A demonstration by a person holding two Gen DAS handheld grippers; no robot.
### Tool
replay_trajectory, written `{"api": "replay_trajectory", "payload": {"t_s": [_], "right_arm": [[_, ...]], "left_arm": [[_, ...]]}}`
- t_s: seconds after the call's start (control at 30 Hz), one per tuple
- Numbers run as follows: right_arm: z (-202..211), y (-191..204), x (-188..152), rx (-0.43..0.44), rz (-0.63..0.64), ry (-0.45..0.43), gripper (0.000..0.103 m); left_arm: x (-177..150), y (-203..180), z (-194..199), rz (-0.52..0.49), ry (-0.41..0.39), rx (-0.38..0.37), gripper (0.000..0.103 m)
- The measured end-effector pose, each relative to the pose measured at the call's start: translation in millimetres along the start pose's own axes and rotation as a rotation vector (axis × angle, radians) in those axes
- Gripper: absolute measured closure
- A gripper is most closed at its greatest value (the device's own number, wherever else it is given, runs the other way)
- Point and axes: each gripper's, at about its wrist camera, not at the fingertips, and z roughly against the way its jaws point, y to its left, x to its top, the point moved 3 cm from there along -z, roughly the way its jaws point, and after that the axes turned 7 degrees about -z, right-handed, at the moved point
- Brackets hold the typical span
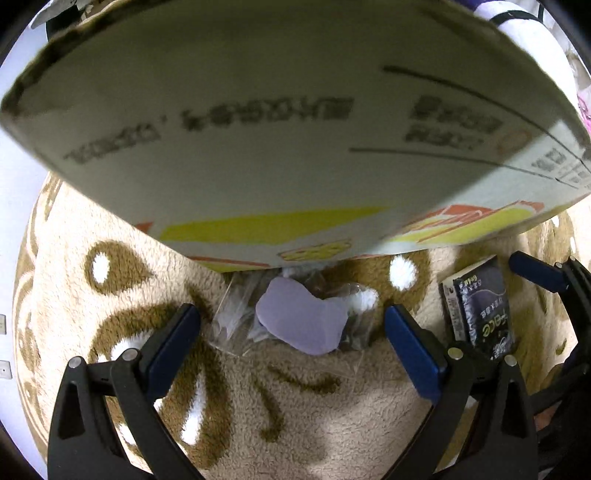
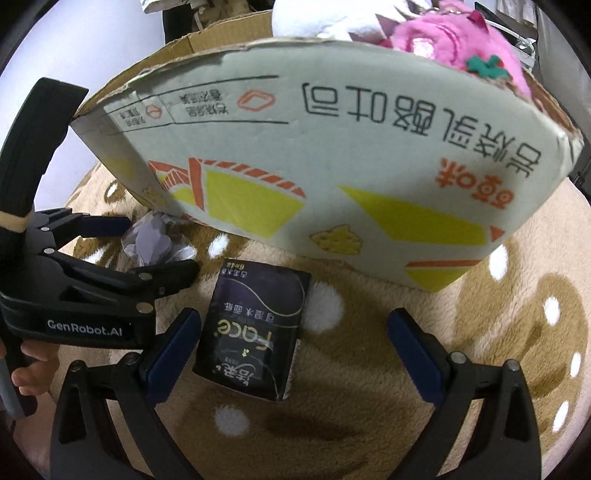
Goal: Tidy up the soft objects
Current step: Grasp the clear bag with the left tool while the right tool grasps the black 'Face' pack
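Hovering low over a fleecy beige blanket [image 2: 369, 369] patterned with brown shapes and white spots, both grippers hold their jaws wide apart on nothing. Left gripper [image 1: 291, 325] frames a crinkly clear bag with a smooth lilac heart-shaped piece [image 1: 301, 319] inside, lying just at the foot of the cardboard box [image 1: 258, 129]. Right gripper [image 2: 291, 332] frames a glossy dark tissue pack [image 2: 255, 325], flat on the blanket near the box's printed wall. Only the right view catches the box's top: a fluffy pink plush [image 2: 461, 40] and a white plush [image 2: 325, 18] poking out, plus fingers on the left handle.
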Motion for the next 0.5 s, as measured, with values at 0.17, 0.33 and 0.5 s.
{"api": "replay_trajectory", "payload": {"t_s": [0.17, 0.33, 0.5], "right_arm": [[-2.9, 8.8, -5.2, -0.02, 0.02, -0.005, 0.0], [-5.3, 14.9, -12.4, -0.018, 0.029, -0.001, 0.004], [-5.7, 13.7, -15.6, -0.029, 0.026, -0.001, 0.011]], "left_arm": [[-0.6, -3.4, -2.5, -0.011, -0.005, 0.012, 0.004], [-2.4, 0.3, -3.4, 0.0, -0.01, 0.008, 0.007], [-4.2, 3.4, -1.0, 0.014, -0.016, 0.011, 0.015]]}}
